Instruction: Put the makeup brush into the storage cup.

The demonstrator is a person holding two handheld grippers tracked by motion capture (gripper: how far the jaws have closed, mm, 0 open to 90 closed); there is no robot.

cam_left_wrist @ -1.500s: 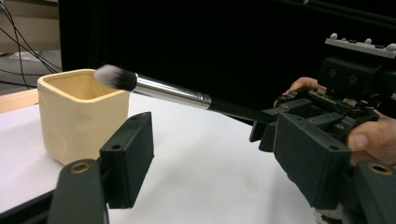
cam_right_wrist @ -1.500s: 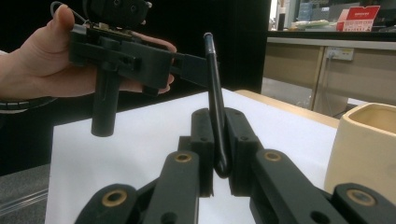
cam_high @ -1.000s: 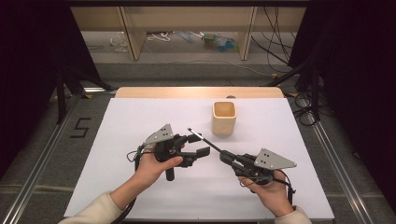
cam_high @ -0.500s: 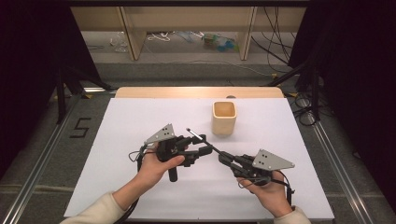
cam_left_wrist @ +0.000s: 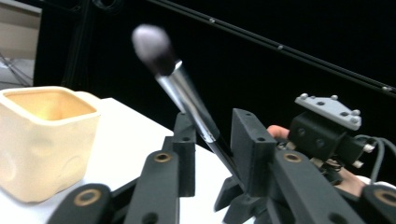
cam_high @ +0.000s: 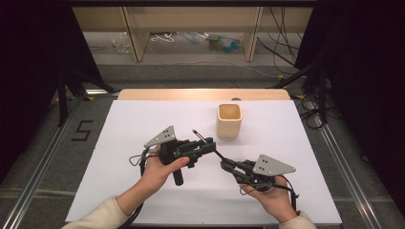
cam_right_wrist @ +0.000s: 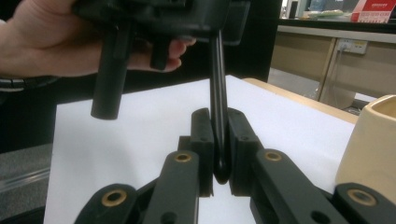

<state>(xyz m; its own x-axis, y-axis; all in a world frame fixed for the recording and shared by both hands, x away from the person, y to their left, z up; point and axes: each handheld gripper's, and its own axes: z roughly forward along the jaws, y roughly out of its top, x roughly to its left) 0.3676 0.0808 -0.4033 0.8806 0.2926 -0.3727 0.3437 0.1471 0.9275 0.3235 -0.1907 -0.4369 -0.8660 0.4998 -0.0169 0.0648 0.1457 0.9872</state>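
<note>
A makeup brush (cam_high: pixel 200 137) with a black handle, silver ferrule and dark bristle head slants above the white table (cam_high: pixel 143 119). My right gripper (cam_high: pixel 225 164) is shut on the brush's handle end (cam_right_wrist: pixel 218 93), clamped between both jaws. My left gripper (cam_high: pixel 210 145) is open, its jaws standing either side of the brush shaft (cam_left_wrist: pixel 187 98) just below the ferrule, with a gap showing on one side. The bristle head points up and away toward a cream square cup (cam_high: pixel 229 120), which stands upright behind both grippers.
The cup (cam_left_wrist: pixel 42 140) is close on the left in the left gripper view and at the right edge (cam_right_wrist: pixel 373 149) in the right gripper view. A wooden strip (cam_high: pixel 200 94) borders the table's far side. Dark curtains flank the table.
My left gripper has moved right and slightly away from me, bringing its jaws around the brush shaft. The right gripper and brush have barely shifted.
</note>
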